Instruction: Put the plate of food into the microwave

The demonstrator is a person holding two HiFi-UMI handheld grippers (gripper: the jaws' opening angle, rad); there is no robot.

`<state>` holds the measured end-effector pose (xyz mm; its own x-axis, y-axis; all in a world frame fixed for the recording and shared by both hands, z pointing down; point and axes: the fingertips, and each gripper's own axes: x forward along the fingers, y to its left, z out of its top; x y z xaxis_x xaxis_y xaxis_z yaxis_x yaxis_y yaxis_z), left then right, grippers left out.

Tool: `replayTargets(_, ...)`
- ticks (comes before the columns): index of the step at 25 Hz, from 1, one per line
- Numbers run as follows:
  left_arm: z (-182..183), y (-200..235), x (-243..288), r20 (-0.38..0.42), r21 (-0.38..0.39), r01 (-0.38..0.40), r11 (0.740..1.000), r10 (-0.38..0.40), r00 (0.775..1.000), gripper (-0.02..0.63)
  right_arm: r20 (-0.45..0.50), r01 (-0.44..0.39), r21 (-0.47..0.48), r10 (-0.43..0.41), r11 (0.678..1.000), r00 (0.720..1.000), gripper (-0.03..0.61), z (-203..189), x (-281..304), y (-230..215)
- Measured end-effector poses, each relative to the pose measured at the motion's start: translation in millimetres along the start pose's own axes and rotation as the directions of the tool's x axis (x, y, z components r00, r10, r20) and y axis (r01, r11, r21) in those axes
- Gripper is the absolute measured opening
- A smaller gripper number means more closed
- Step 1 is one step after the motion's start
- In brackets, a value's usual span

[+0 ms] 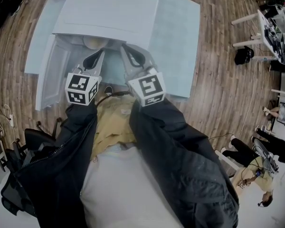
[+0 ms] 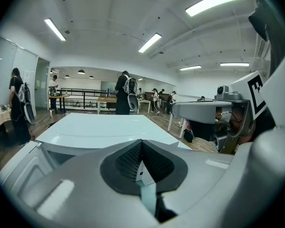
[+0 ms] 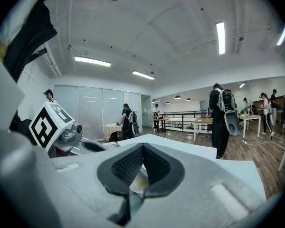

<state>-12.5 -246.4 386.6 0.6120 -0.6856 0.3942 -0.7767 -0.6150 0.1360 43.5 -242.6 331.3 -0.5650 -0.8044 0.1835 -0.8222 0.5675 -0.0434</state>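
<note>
Carrying the plate (image 1: 92,42) in: it sits at the mouth of the microwave (image 1: 107,13), just under the microwave's top front edge, with the door (image 1: 52,75) open on the microwave's left. The left gripper (image 1: 94,60) and right gripper (image 1: 127,51) are both pinched shut on its rim. Best done level, both hands advancing together, rim kept clear of the microwave's sill. Only the head view places the plate against the microwave. Only the right gripper view shows yellowish food below its pads. The left gripper view gives just a white sliver of rim.
</note>
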Motion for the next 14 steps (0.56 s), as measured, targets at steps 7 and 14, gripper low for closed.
replayTargets(7,-5,0,1,-0.017,-0.014,0.006,1.0,-0.006,1.0,-0.002,-0.024,-0.008,0.002,0.008,1.0,1.0,-0.007,-6,2,1)
replayTargets(14,-9,-2,3,-0.028,-0.024,0.005,1.0,-0.006,1.0,-0.002,-0.039,-0.02,0.002,0.02,1.0,0.999,-0.008,-12,0,0)
